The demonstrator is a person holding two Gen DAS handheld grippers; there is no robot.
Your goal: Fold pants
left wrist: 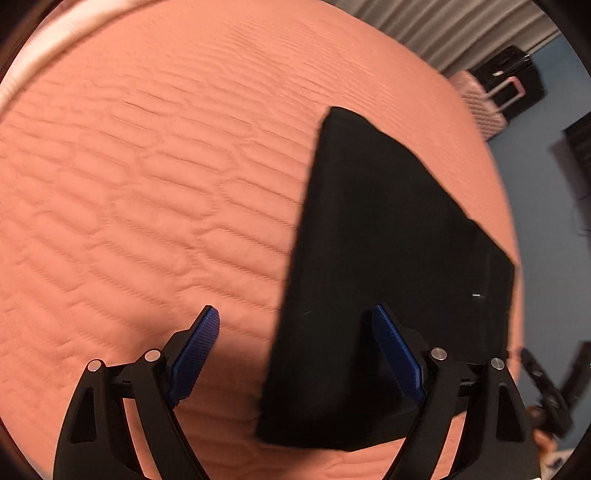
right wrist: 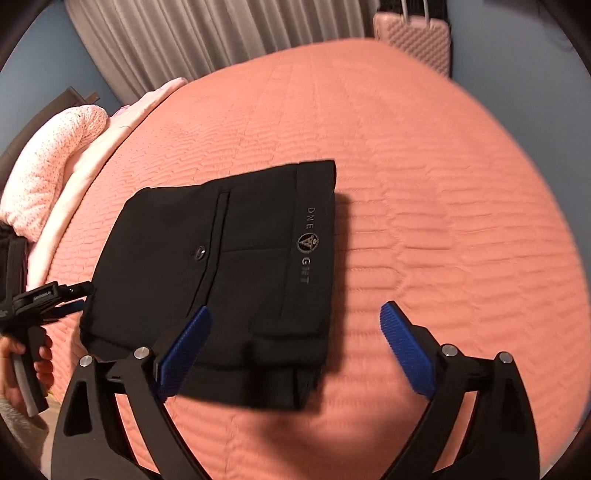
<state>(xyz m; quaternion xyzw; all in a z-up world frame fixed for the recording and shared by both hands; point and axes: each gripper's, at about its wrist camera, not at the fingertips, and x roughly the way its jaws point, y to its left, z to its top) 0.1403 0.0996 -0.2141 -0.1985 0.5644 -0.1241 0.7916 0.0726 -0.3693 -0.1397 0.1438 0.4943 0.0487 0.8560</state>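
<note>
1. Pants (right wrist: 229, 266): black, folded into a compact, roughly rectangular bundle, lying flat on the bedspread near the bed's near edge. The upper face shows a buttoned back pocket and a grey printed logo with lettering along the right side. In the left wrist view the same bundle (left wrist: 388, 258) appears as a dark wedge, right of centre.
2. Bedspread (right wrist: 424, 184): salmon-pink, quilted in a hexagon pattern, covering the whole bed.
3. Left gripper (left wrist: 295, 354): jaws spread wide, nothing between the blue pads. Its right finger sits over the near left part of the pants, its left finger over bare bedspread. No pad presses the cloth. In the right wrist view it shows at the far left (right wrist: 51, 299), beside the pants' left edge, held by a hand (right wrist: 14, 365).
4. Right gripper (right wrist: 295, 350): jaws spread wide, empty. Its left finger lies over the near edge of the pants, its right finger over bare bedspread.
5. Pillow (right wrist: 48, 162): pale pink, speckled, far left.
6. Curtain (right wrist: 221, 33): grey, pleated, beyond the bed.
7. Suitcase (right wrist: 413, 33): pink, ribbed, far right past the bed.
</note>
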